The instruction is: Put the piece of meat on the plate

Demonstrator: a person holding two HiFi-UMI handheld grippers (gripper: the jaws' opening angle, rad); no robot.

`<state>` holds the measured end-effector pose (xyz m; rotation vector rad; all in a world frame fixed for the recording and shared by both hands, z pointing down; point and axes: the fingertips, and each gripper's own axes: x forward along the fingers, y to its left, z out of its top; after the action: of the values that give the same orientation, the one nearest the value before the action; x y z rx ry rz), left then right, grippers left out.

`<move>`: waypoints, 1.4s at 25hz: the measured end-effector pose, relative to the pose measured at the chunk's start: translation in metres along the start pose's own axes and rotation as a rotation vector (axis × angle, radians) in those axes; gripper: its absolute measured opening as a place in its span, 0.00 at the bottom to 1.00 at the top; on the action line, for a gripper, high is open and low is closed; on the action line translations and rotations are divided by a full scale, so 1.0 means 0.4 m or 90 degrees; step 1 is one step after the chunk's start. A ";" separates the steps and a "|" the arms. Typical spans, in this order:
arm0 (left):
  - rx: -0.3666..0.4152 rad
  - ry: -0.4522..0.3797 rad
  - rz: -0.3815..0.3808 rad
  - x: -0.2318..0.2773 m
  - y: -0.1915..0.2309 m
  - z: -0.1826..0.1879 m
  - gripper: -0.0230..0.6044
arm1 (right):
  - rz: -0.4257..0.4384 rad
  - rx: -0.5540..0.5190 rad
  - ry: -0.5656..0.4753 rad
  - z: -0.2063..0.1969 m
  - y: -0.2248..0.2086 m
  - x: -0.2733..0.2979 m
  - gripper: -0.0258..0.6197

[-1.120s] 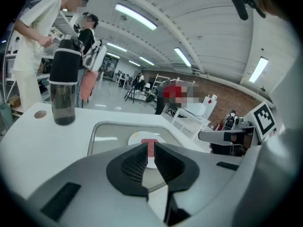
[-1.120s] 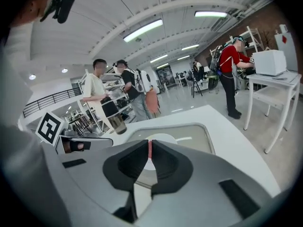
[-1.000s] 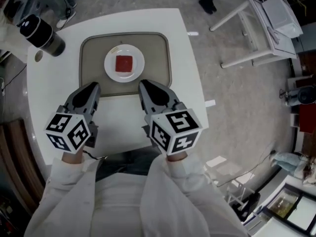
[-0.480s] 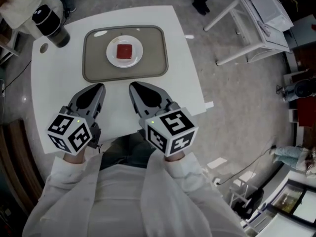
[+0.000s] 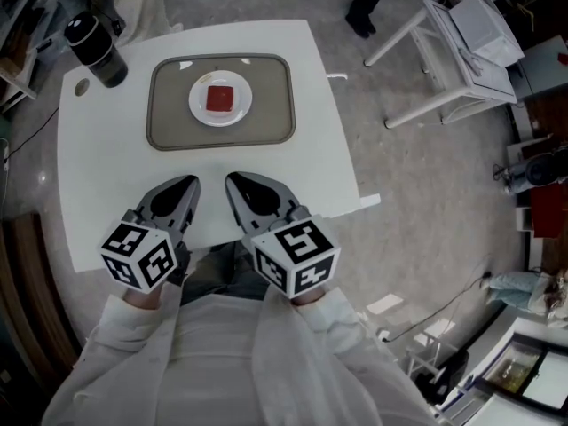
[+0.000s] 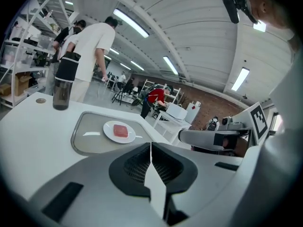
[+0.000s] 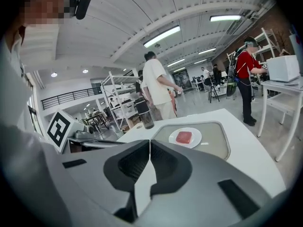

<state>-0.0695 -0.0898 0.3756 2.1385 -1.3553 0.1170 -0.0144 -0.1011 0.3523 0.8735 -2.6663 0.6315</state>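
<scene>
The piece of meat (image 5: 219,98) lies on the plate (image 5: 197,113), far on the worktop (image 5: 106,176). The left tool (image 5: 185,187) and right tool (image 5: 234,183) are near, both closed narrow and empty.

White table (image 5: 98,176) carries a beige tray (image 5: 266,122), a dark bottle (image 5: 93,50) and, just beside it, a small round disc (image 5: 82,86).

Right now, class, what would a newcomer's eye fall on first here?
The red piece of meat lies on a white plate, centred on a grey tray. Nearer the person, the left gripper and right gripper hover side by side, both shut and empty. A dark bottle stands left of the tray.
</scene>
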 end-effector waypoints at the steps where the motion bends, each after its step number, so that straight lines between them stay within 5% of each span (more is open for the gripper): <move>1: 0.003 0.004 0.000 0.001 -0.010 -0.004 0.06 | -0.001 -0.003 -0.001 0.000 -0.003 -0.008 0.07; 24: 0.044 -0.005 -0.004 -0.004 -0.093 0.020 0.06 | 0.009 -0.069 -0.005 0.027 -0.013 -0.045 0.06; 35: 0.010 -0.007 -0.003 0.004 -0.093 0.012 0.06 | 0.017 -0.075 0.007 0.017 -0.025 -0.049 0.06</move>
<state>-0.0384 -0.0823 0.3561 2.1585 -1.3594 0.1143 0.0065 -0.1020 0.3421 0.8021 -2.6787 0.4770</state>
